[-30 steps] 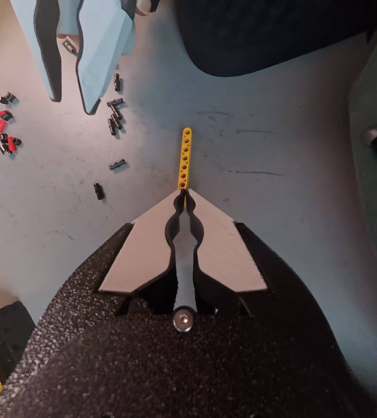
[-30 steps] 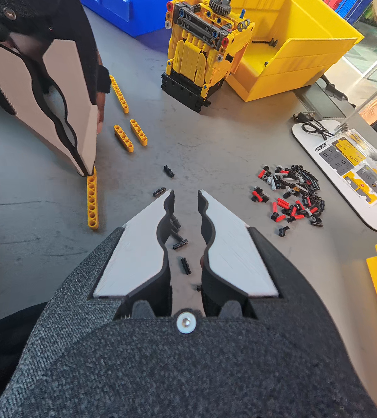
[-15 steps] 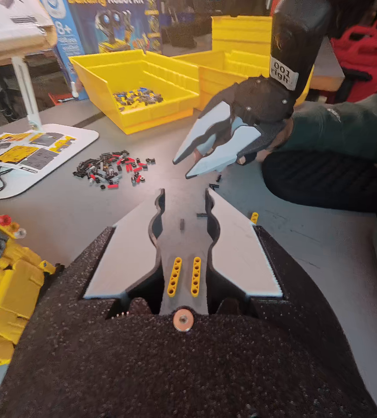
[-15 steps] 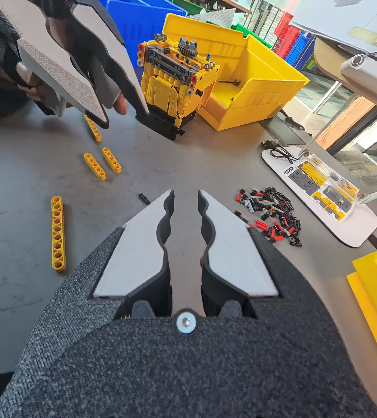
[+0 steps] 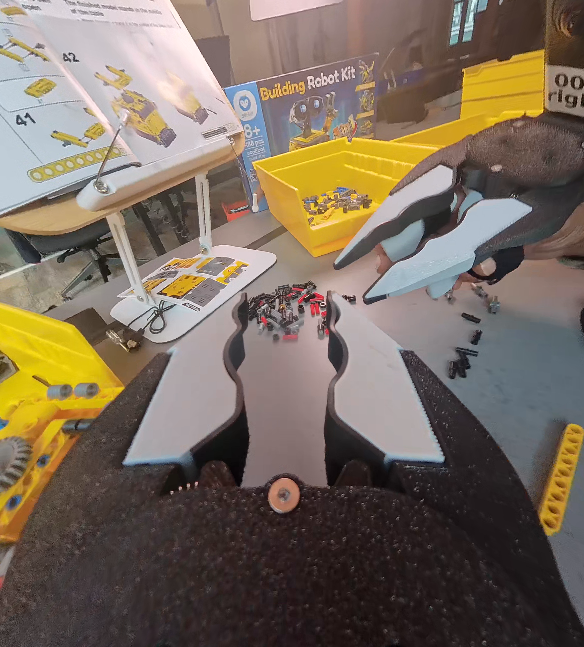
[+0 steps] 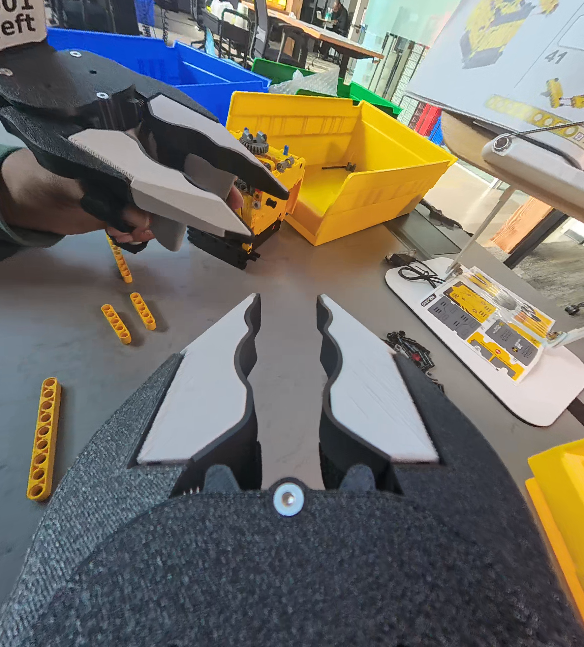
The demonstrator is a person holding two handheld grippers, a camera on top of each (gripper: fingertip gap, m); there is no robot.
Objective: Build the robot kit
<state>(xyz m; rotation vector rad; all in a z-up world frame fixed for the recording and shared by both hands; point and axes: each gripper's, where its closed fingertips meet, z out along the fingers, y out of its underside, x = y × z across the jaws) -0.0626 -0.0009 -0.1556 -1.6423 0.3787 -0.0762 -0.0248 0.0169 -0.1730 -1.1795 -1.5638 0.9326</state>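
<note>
So both tools, left tool [image 5: 287,308] and right tool [image 6: 288,301], hang wide apart, empty above the table [image 6: 283,280], pins [image 5: 283,315] nearest.

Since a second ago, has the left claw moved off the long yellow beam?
Yes. The left claw now hangs open beside the yellow model; the long beam lies alone on the table.

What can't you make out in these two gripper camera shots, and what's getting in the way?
- Yellow model, right wrist view: mostly hidden behind the open left gripper.
- Small pins, right wrist view: partly covered by the open right gripper.
- Bin parts, left wrist view: too small to identify.
- Long yellow beam, left wrist view: lower end blurred beside the gripper body.
</note>
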